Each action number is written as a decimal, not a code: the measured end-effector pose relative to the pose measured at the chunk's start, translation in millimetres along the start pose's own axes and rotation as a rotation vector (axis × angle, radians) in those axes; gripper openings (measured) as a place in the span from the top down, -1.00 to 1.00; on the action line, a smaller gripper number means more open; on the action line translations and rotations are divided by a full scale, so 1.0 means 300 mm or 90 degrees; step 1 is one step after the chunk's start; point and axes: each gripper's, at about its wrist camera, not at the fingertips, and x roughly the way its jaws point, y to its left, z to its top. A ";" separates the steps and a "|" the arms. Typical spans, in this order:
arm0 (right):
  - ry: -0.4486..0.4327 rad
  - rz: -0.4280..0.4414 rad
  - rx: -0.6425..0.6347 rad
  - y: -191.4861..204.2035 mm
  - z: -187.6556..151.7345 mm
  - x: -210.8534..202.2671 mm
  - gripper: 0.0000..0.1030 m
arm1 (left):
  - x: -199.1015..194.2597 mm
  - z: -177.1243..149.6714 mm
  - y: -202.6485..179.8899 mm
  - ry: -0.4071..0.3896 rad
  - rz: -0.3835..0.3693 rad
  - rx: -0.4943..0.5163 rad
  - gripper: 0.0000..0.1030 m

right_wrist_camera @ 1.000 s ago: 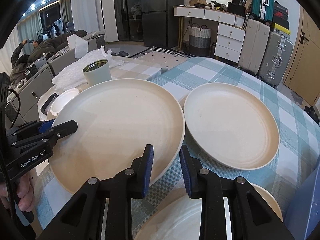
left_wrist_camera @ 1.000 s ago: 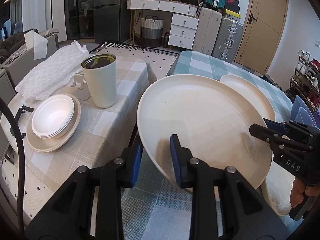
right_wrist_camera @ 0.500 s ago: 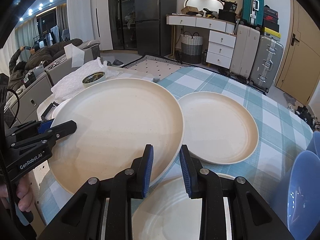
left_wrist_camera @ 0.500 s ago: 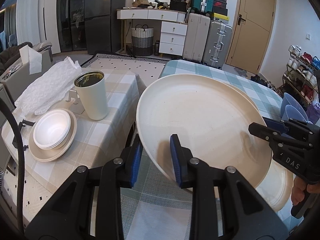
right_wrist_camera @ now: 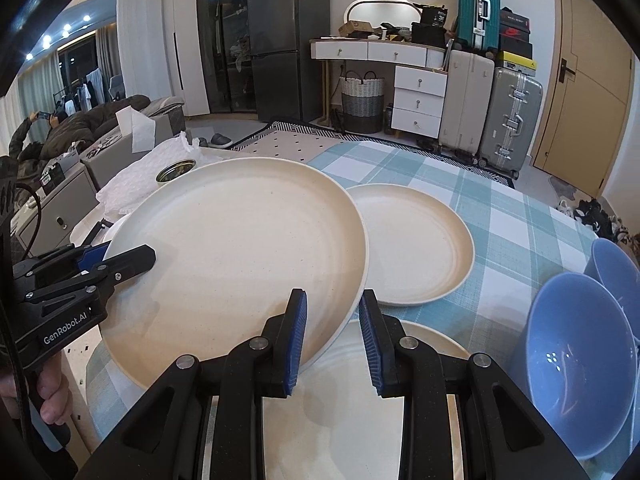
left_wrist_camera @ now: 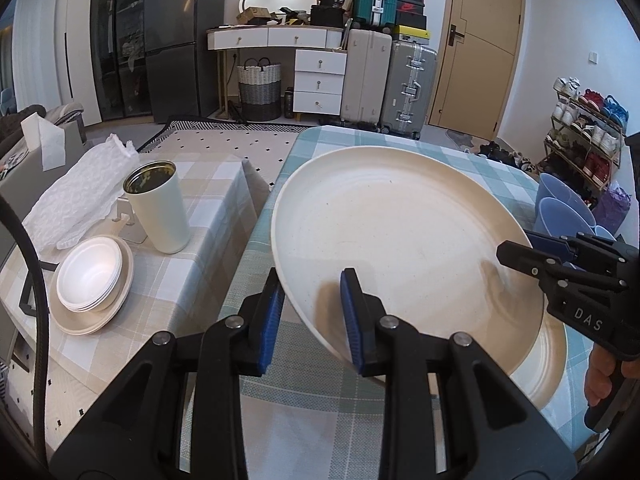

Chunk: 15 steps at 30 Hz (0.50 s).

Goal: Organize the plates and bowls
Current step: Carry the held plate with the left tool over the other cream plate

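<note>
Both grippers hold one large cream plate (left_wrist_camera: 400, 236) in the air above the teal checked table (right_wrist_camera: 520, 216). My left gripper (left_wrist_camera: 312, 292) is shut on the plate's near-left rim. My right gripper (right_wrist_camera: 332, 308) is shut on the opposite rim and shows in the left wrist view as a black tip (left_wrist_camera: 516, 250). The left gripper (right_wrist_camera: 134, 256) appears at the plate's (right_wrist_camera: 240, 248) left edge in the right wrist view. Another cream plate (right_wrist_camera: 416, 240) lies beyond on the table. A third plate (right_wrist_camera: 352, 408) lies under the right gripper.
Two blue bowls (right_wrist_camera: 572, 352) stand at the table's right. On the beige checked table (left_wrist_camera: 200, 256) to the left sit stacked white bowls on a plate (left_wrist_camera: 90, 272), a white cup (left_wrist_camera: 156, 204) and bubble wrap (left_wrist_camera: 80, 196). Suitcases and a dresser stand beyond.
Both grippers have risen and drawn back with the plate between them. The plates left on the table look farther below, and the blue bowls have come into the right wrist view.
</note>
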 end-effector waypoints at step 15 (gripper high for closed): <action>0.002 -0.034 0.038 -0.080 -0.060 -0.102 0.47 | -0.046 -0.001 -0.140 0.004 -0.040 0.045 0.51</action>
